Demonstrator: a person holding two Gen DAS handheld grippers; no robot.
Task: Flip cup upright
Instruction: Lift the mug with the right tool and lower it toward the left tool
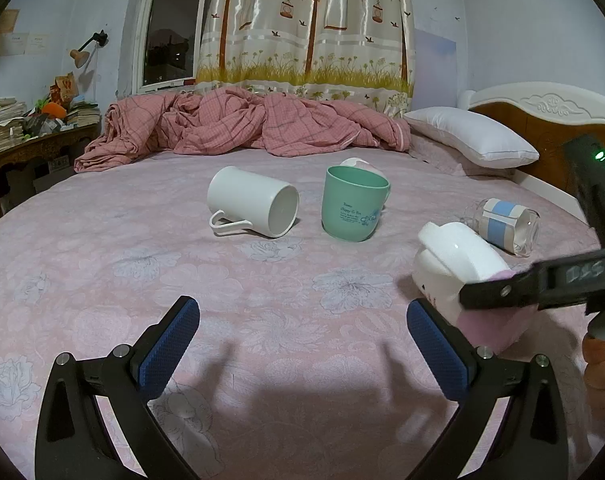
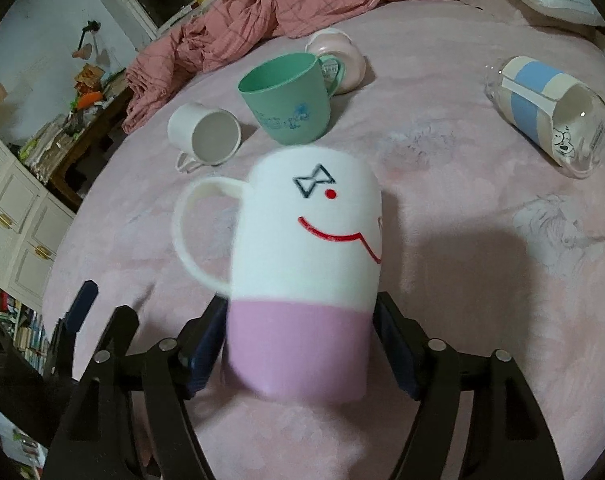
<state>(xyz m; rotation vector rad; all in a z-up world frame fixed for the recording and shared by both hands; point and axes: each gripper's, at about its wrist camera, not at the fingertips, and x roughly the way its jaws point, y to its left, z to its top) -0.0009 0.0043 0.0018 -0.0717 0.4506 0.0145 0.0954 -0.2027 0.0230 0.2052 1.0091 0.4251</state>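
Clamped between our right tongs (image 2: 302,356) sits the pink-and-white mug (image 2: 306,264), the pads (image 2: 204,344) pressing on its lilac band from both sides. Its long axis runs straight away from the tongs, the white end with the bow and red smile pointing forward and the handle sticking out to the left. From the left wrist view the same mug (image 1: 458,264) appears tilted above the bed (image 1: 262,300), neither lying flat nor standing (whether any part of it touches the sheet we cannot tell). The coming move, we judge, turns on that axis: the right hand must rotate until it stands vertical, though which end is the mouth we cannot tell.

Our left tongs (image 1: 302,344) hover with their fingers wide apart, holding nothing, just beside the mug and low over the bed. The right arm is plainly the nearer one, being already on the mug.

We count five cups in all: the held mug, one white mug (image 2: 204,136) on its side, one green cup (image 2: 286,96) standing upright, one pale pink cup (image 2: 338,60) tipped over behind it, and one glass (image 2: 550,108) with a blue-banded sleeve lying on its side.
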